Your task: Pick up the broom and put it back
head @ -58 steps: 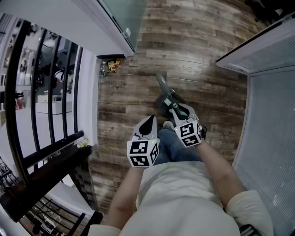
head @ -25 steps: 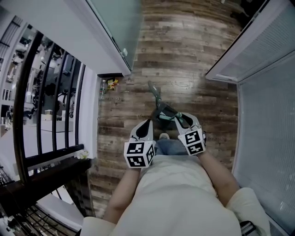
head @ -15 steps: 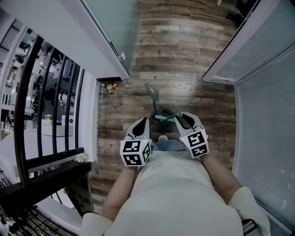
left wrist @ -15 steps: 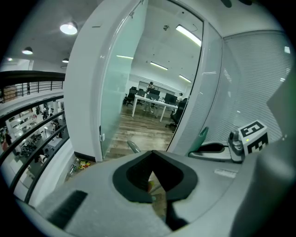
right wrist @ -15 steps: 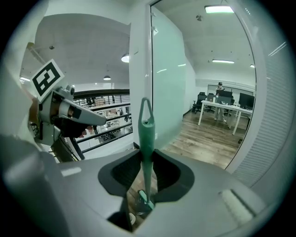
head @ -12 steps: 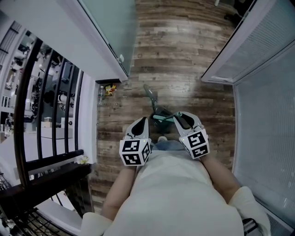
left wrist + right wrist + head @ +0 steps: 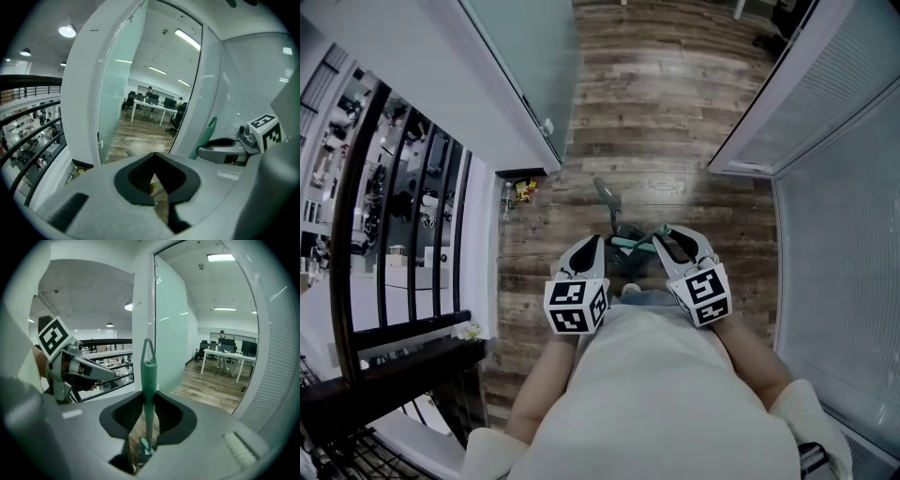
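The broom [image 7: 617, 220] hangs over the wooden floor [image 7: 675, 112] in front of me, its dark brush end low and away from me. Its green handle [image 7: 148, 380] runs up between the pads of my right gripper [image 7: 661, 240], which is shut on it. The handle's looped tip [image 7: 148, 350] sticks out past the fingertips. My left gripper [image 7: 592, 247] is beside it on the left, shut, with nothing in it, apart from the broom. From the left gripper view [image 7: 154, 155] the right gripper [image 7: 225, 151] and the green handle [image 7: 206, 136] show at the right.
A frosted glass door [image 7: 534, 56] stands at the left and a white wall with blinds [image 7: 834, 187] at the right, with a floor corridor between. Black railing [image 7: 356, 216] runs far left. Small packets [image 7: 525, 190] lie by the door's foot. Desks and chairs [image 7: 150, 105] stand far off.
Both grippers have risen, the right more, and the broom has come up with it. The floor now looks farther below. The left gripper stays shut and empty.
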A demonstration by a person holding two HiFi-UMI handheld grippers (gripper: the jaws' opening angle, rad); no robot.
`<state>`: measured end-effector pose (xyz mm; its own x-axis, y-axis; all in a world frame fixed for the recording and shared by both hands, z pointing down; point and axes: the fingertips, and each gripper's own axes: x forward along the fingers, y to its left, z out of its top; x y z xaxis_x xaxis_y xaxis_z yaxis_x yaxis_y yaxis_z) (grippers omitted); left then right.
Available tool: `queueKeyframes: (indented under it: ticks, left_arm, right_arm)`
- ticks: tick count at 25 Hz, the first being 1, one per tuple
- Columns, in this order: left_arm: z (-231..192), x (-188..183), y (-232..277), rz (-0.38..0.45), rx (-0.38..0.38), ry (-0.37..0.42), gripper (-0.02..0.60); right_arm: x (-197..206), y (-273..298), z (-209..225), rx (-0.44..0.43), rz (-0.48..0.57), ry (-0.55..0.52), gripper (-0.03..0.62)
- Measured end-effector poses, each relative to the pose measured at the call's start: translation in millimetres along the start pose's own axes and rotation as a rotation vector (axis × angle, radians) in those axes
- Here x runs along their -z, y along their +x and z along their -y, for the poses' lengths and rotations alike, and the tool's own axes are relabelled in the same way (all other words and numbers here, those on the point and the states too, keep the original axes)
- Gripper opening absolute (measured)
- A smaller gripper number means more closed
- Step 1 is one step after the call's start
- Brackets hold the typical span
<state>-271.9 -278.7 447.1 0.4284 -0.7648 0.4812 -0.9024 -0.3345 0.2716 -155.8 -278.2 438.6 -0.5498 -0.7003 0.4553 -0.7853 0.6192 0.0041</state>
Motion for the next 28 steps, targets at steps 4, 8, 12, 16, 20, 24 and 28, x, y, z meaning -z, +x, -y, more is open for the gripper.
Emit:
queueKeyframes:
  ticks: [4, 8, 12, 16, 20, 24, 28]
  left_arm:
    - [0, 2, -4, 0.005, -0.001, 0.000, 0.005]
    - [2, 4, -7, 0.004, -0.001, 0.005, 0.005]
    - [3, 4, -8, 0.008, -0.003, 0.009, 0.005]
    - [5, 7, -10, 0.006, 0.000, 0.012, 0.005]
    - [8, 8, -10, 0.003, 0.002, 0.016, 0.005]
    - [9, 8, -11, 0.009, 0.010, 0.017, 0.003]
    - [11, 4, -11, 0.027, 0.019, 0.020, 0.005]
  right_arm:
    - [-1, -3, -5, -0.001, 0.010, -0.018, 0.092]
    - [0, -5, -7, -0.001, 0.012, -0.020, 0.092]
    - [1, -5, -8, -0.004, 0.016, -0.021, 0.092]
    - [2, -7, -13, -0.017, 0.017, -0.022, 0.092]
    - [2, -9, -15, -0.026, 0.022, -0.026, 0.092]
    - [1, -9, -16, -0.026, 0.025, -0.027, 0.092]
    - [-1, -9, -13, -0.021, 0.030, -0.026, 0.092]
